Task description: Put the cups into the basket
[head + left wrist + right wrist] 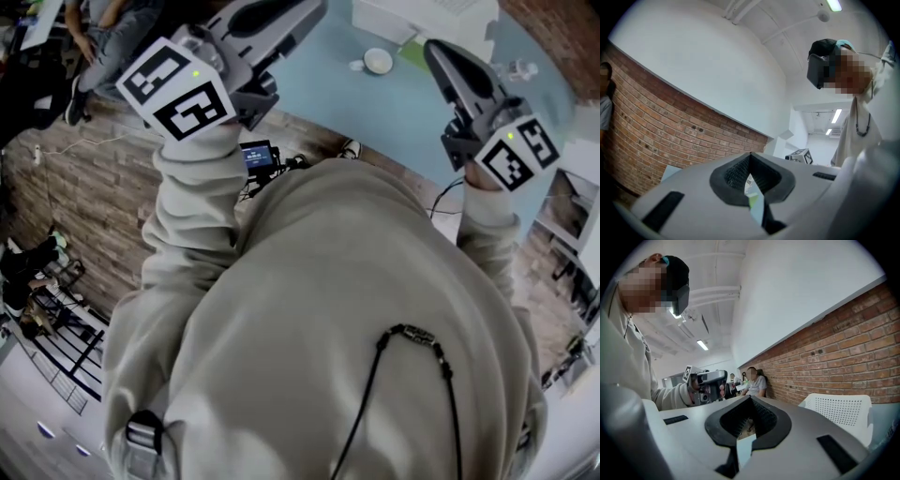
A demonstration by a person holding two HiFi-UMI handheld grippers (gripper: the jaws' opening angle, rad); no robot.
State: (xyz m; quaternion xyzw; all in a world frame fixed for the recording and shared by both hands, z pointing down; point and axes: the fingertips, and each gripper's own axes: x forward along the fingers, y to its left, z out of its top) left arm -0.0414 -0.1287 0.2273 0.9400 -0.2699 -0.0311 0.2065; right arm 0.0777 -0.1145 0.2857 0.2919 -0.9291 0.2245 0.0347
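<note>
In the head view a white cup (pixel 378 61) stands on the pale blue table (pixel 328 89), with a white basket (pixel 422 17) behind it at the top edge. A small pale object (pixel 520 67) lies at the table's right; what it is I cannot tell. Both grippers are held up in front of the person's chest, well off the table. My left gripper (pixel 281 11) has its jaws together with nothing between them, as its own view (pixel 750 159) shows too. My right gripper (pixel 436 52) is likewise shut and empty (pixel 750 401).
The person's beige sweater (pixel 319 328) fills most of the head view. A brick wall (pixel 670 126) and white ceiling show in both gripper views. A white perforated object (pixel 839 413) sits at the right. Seated people (pixel 754 383) are in the background, and a black rack (pixel 56 328) stands on the floor at left.
</note>
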